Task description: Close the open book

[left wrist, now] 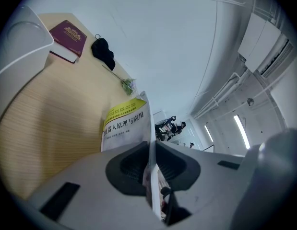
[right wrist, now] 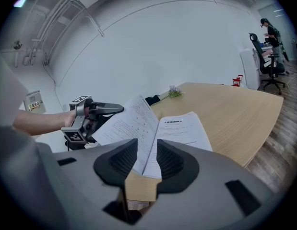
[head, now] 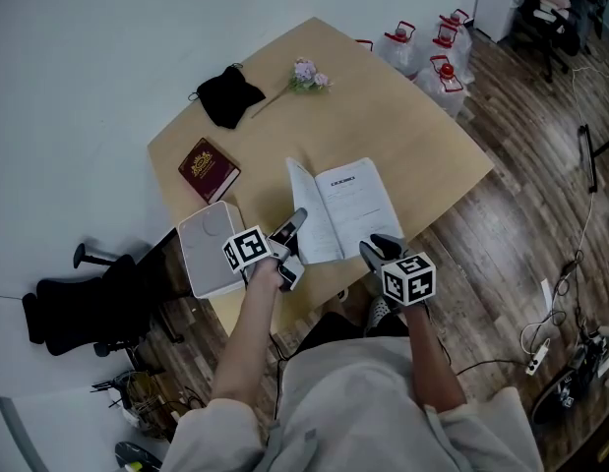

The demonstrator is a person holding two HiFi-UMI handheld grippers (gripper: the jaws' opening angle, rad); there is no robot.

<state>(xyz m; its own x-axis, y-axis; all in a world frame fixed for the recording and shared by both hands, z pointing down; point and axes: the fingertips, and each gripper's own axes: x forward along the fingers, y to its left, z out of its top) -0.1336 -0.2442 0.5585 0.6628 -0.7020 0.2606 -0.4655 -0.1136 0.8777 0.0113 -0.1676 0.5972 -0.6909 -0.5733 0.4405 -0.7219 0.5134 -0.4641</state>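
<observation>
My left fingers [left wrist: 130,169] are clamped narrow on the raised cover of the open book [head: 348,203], the sheet running straight between the pads. My right fingers [right wrist: 173,161] stand a little apart with nothing between them, just short of the book's near edge.

The book lies near the front edge of the worktop [head: 402,126]. Its right half is flat and its left leaf is tilted up in the left gripper [head: 294,226].

Only the left gripper view shows the cover's outer face [left wrist: 124,126], with its yellow band and dark print. The head view shows just the white inner pages. Only the right gripper view [right wrist: 147,159] shows the left gripper from the side, with the leaf slanting up to it.

On the worktop I count:
- two books, the open one and a shut red book [head: 209,169]
- one black pouch [head: 230,94]
- one flower sprig [head: 307,77]
- one white box [head: 208,249]

On the floor beyond I make out three red-topped clear containers [head: 440,72]. A further red bit is cut off by the worktop's edge.

The page print is too small to read, and the right gripper [head: 381,251] covers the book's near corner.
</observation>
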